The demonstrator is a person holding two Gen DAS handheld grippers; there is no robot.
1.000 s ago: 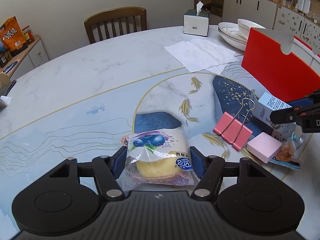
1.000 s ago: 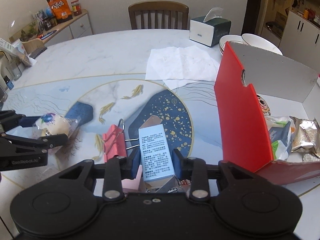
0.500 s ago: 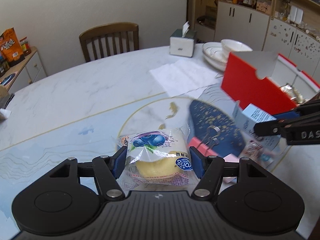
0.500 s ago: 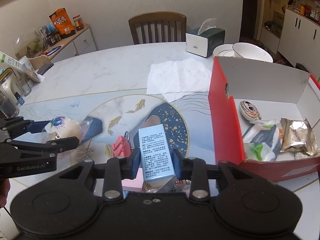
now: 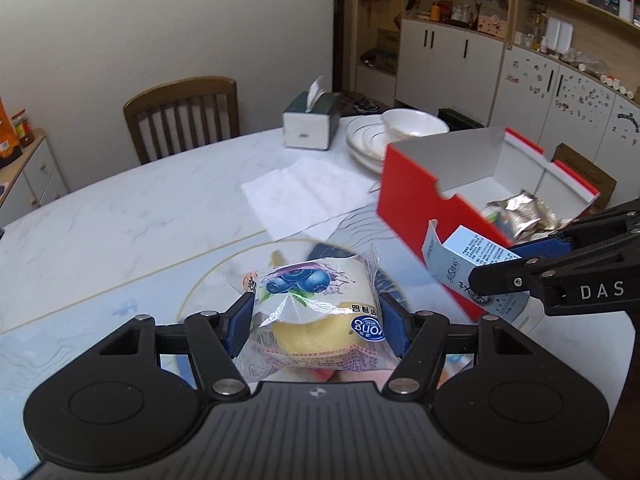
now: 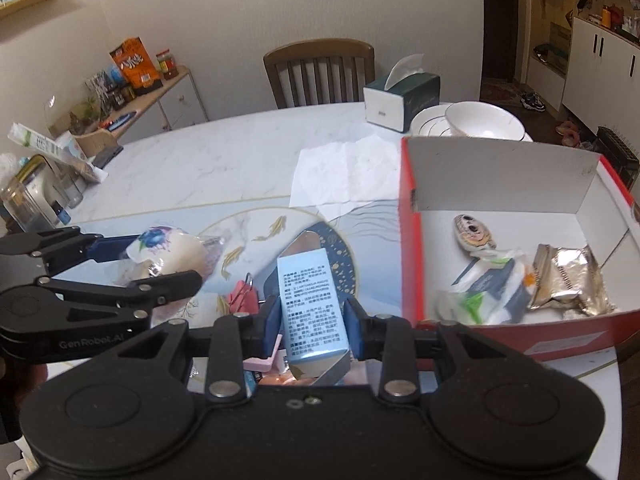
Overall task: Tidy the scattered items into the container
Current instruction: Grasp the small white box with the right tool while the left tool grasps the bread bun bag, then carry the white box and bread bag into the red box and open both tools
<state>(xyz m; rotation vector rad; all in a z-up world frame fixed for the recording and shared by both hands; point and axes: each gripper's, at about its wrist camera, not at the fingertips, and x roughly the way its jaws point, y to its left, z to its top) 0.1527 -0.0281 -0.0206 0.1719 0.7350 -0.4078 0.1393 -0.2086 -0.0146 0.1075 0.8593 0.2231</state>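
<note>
We are carrying a wrapped blueberry bun [image 5: 320, 312], pinched in our left gripper [image 5: 316, 326], and a pale blue carton [image 6: 310, 304], pinched in our right gripper [image 6: 312, 322], toward the red box [image 6: 412, 248] already holding several packets, while a pink binder clip [image 6: 244, 300] is waiting on the table [image 6: 224, 164].
</note>
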